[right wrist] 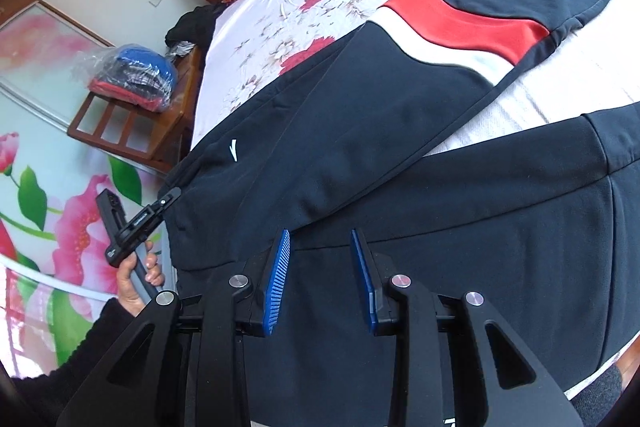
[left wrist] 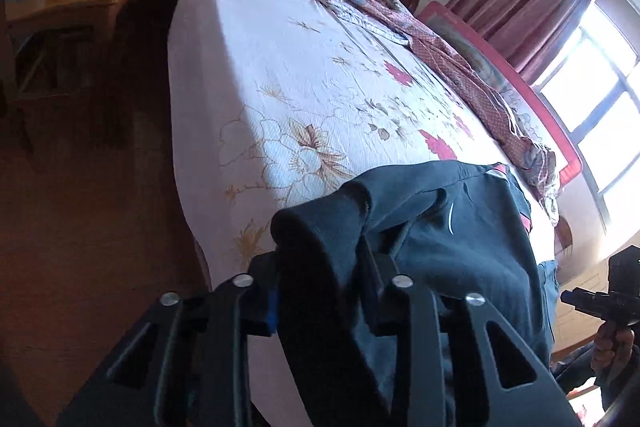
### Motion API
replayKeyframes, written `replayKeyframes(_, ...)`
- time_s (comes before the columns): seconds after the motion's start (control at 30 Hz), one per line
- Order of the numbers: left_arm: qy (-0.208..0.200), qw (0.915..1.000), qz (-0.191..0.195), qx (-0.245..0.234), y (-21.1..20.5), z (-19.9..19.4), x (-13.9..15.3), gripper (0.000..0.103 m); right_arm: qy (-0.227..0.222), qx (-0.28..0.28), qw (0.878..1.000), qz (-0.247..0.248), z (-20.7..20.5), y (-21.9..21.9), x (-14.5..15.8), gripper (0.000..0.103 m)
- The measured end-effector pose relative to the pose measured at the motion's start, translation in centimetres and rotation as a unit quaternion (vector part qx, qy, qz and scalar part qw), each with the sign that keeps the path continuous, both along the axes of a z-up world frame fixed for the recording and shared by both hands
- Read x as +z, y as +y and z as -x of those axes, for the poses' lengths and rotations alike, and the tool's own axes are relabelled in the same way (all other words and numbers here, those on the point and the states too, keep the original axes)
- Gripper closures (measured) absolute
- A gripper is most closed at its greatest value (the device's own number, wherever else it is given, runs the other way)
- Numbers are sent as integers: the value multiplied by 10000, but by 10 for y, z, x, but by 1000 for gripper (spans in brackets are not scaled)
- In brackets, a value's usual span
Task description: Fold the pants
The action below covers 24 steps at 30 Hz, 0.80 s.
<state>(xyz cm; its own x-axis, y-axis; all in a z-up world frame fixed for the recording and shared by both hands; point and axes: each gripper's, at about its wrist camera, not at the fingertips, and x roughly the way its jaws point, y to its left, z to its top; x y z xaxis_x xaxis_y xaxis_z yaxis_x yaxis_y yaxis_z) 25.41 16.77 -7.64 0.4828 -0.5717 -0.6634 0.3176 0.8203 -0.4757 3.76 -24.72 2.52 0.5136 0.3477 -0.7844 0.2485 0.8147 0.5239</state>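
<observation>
Pants [right wrist: 400, 131] of dark navy knit lie spread across the floral bed sheet [right wrist: 560, 95], waist end at the mattress edge, one leg running away toward the far side with a red and white band near its cuff. The second leg lies nearer the right wrist camera, and a wedge of sheet shows between the two.

The left gripper [left wrist: 320, 291] is clamped on a thick bunch of the waistband [left wrist: 320, 227]; dark cloth fills the space between its fingers and mushrooms up over the tips. From the right wrist view that same gripper bites the waist corner by the small white logo [right wrist: 233, 149], at the side of the bed next to the wooden nightstand [right wrist: 132, 123].

The right gripper [right wrist: 322, 279] hovers over the crotch area with its blue ribbed pads [right wrist: 276, 283] spread apart and nothing between them; the fabric sits beyond and below the pads, and I cannot tell if the tips touch it.

This looks like soft, limp fleece-type material, light but bulky. It will likely sag and drag rather than hold a shape, so a single pinch lifts only a peak. Better holds seem to be the doubled waistband and the stitched cuff or side seam, where the layers are thicker and less prone to slipping out.
</observation>
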Motion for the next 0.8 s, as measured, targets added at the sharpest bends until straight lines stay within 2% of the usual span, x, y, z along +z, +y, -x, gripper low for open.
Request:
replayKeyframes(0.03, -198, 9997, -126, 24, -5, 7, 10, 90, -17, 14, 10000, 44, -1, -2, 2, 72)
replayKeyframes(0.1, -666, 9966, -463, 101, -19, 26, 38, 93, 65, -105, 9999, 99, -6, -13, 6, 72)
replayKeyframes(0.2, -1259, 9900, -605, 188, -36, 57, 78, 93, 306, -535, 9981, 65, -32, -49, 17, 72)
replayKeyframes(0.23, -1413, 9874, -666, 258, -40, 67, 89, 93, 306, -700, 9970, 113, -46, -65, 23, 67)
replayKeyframes(0.27, -1547, 9855, -631, 294, -43, 78, 99, 93, 331, -806, 9961, 109, -63, -80, 27, 57)
replayKeyframes(0.3, -1635, 9842, -601, 315, -44, 85, 106, 93, 378, -1050, 9937, 134, -79, -96, 30, 51)
replayKeyframes(0.33, -1708, 9830, -584, 334, -45, 90, 114, 93, 447, -1322, 9899, 241, -97, -109, 34, 50)
replayKeyframes(0.37, -1776, 9822, -520, 326, -46, 97, 121, 93, 552, -1344, 9891, 235, -118, -120, 33, 50)
replayKeyframes(0.5, -1925, 9799, -473, 231, -49, 118, 135, 93, 1051, -1839, 9773, -55, -186, -163, 12, 50)
replayKeyframes(0.53, -1954, 9793, -474, 232, -48, 121, 136, 93, 1086, -2189, 9696, -85, -195, -174, 8, 50)
replayKeyframes(0.6, -1996, 9785, -474, 236, -47, 126, 139, 93, 1364, -2413, 9603, -327, -214, -188, -9, 50)
replayKeyframes(0.63, -2029, 9778, -461, 246, -47, 129, 140, 93, 1449, -2695, 9508, -480, -218, -195, -17, 50)
replayKeyframes(0.67, -2053, 9771, -489, 269, -48, 130, 140, 93, 1413, -2836, 9465, -619, -223, -202, -24, 50)
replayKeyframes(0.7, -2070, 9770, -450, 246, -48, 131, 141, 93, 1444, -2784, 9481, -527, -232, -205, -30, 51)
replayKeyframes(0.73, -2100, 9764, -430, 256, -47, 131, 142, 93, 1583, -2855, 9445, -373, -236, -206, -36, 77)
replayKeyframes(0.77, -2119, 9758, -458, 275, -48, 133, 142, 93, 1582, -2911, 9423, -469, -239, -210, -42, 90)
replayKeyframes(0.8, -2159, 9748, -493, 280, -47, 133, 141, 93, 1537, -2850, 9450, -471, -241, -212, -43, 98)
